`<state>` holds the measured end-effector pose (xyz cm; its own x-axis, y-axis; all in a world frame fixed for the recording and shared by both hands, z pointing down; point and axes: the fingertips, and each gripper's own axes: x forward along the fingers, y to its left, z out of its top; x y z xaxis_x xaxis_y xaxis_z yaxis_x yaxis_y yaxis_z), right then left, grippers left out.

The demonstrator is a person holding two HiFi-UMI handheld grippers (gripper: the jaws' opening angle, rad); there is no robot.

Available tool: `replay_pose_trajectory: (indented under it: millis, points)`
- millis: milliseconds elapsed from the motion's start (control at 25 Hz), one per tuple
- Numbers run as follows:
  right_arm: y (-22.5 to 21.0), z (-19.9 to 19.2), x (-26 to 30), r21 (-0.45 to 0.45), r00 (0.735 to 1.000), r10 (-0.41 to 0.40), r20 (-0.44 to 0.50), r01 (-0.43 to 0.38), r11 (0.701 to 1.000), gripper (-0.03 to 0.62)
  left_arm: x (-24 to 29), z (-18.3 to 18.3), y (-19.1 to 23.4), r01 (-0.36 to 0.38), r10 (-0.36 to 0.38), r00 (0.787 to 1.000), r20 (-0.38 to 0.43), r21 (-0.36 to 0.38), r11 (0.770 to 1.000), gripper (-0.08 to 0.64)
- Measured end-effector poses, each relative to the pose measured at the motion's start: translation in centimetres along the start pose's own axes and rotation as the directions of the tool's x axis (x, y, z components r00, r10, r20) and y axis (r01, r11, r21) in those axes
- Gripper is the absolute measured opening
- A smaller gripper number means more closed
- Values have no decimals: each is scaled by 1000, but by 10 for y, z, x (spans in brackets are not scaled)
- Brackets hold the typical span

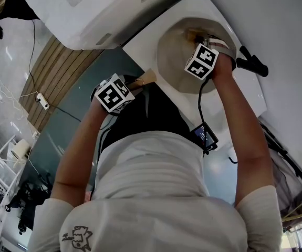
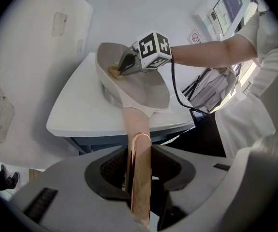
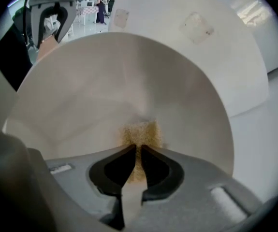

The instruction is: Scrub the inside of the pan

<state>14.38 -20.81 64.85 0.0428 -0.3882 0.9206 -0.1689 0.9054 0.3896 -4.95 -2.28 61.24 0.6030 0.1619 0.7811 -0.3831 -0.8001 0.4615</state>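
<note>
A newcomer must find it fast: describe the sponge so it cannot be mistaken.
On the white table is a pale beige pan, its handle clamped in the left tool. Inside its bowl the right tool pinches a small sponge, the only yellow, grainy thing against the smooth pale surface.

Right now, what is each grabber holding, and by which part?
The left gripper clamps the pan by the end of its handle. The right gripper pinches a yellow sponge by its near edge, inside the pan.

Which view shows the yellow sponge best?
The right gripper view: the sponge sits close up, pinched in the right claw. The left gripper view shows it small and far; the head view barely shows it.
</note>
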Motion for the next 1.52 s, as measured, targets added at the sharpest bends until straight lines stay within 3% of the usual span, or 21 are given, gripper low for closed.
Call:
replay_pose_trajectory:
  millis: [200,400,640,920,1080,1280,1520]
  points:
    - [35,35,-7,-34,994,46,96,-43,999,41,1,-1,-1,4,-4,1000,2,-1,1000,149]
    - [77,49,-14,-71,980,144,134,-136,988,41,0,0,-1,7,-7,1000,1,-2,1000,149]
    - [119,35,-22,-81,959,251,130,-242,967,41,0,0,-1,17,-17,1000,1,-6,1000,149]
    - [134,-3,-23,-59,957,285,59,-281,958,41,2,-1,-1,32,-32,999,-10,0,999,149]
    - [129,-31,-18,-38,962,273,-21,-273,961,41,2,-1,-1,36,-36,999,-13,-1,999,149]
    - [96,-62,-11,9,969,201,-143,-201,979,41,3,-1,-2,42,-42,999,-16,-4,999,147]
    - [49,-66,-2,19,976,100,-196,-98,995,41,5,-2,-3,50,-50,999,-19,-7,999,146]
